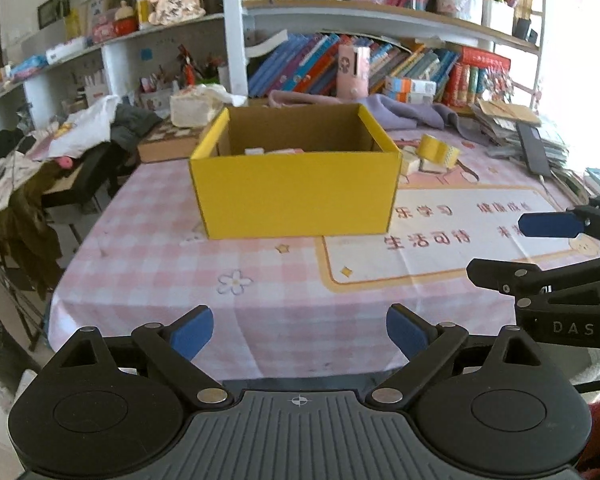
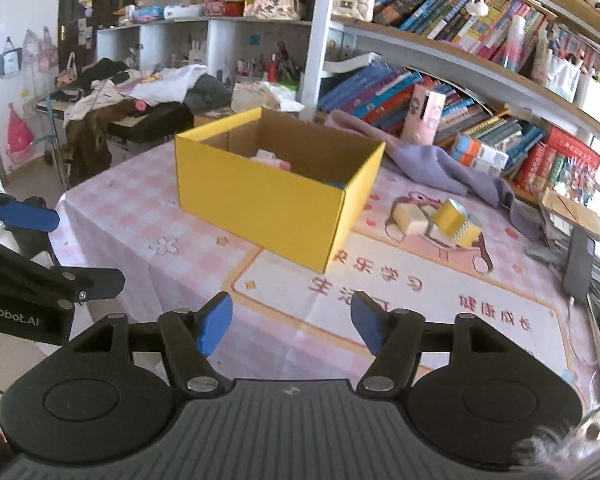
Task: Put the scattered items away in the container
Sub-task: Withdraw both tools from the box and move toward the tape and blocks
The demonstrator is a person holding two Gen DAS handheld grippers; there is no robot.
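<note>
A yellow cardboard box (image 1: 296, 192) stands open on the pink checked tablecloth; it also shows in the right wrist view (image 2: 268, 204), with a few pale and pink items inside. To its right lie a yellow tape roll (image 1: 436, 149) and a cream block (image 1: 410, 166), seen in the right wrist view as the roll (image 2: 458, 222) and the block (image 2: 410, 218). My left gripper (image 1: 300, 334) is open and empty over the near table edge. My right gripper (image 2: 292, 324) is open and empty, hovering in front of the box.
A purple cloth (image 2: 432, 164) lies behind the box. A dark phone (image 2: 578, 266) rests at the right edge on stacked papers. Bookshelves line the back. A chair with piled clothes (image 1: 28, 176) stands left of the table.
</note>
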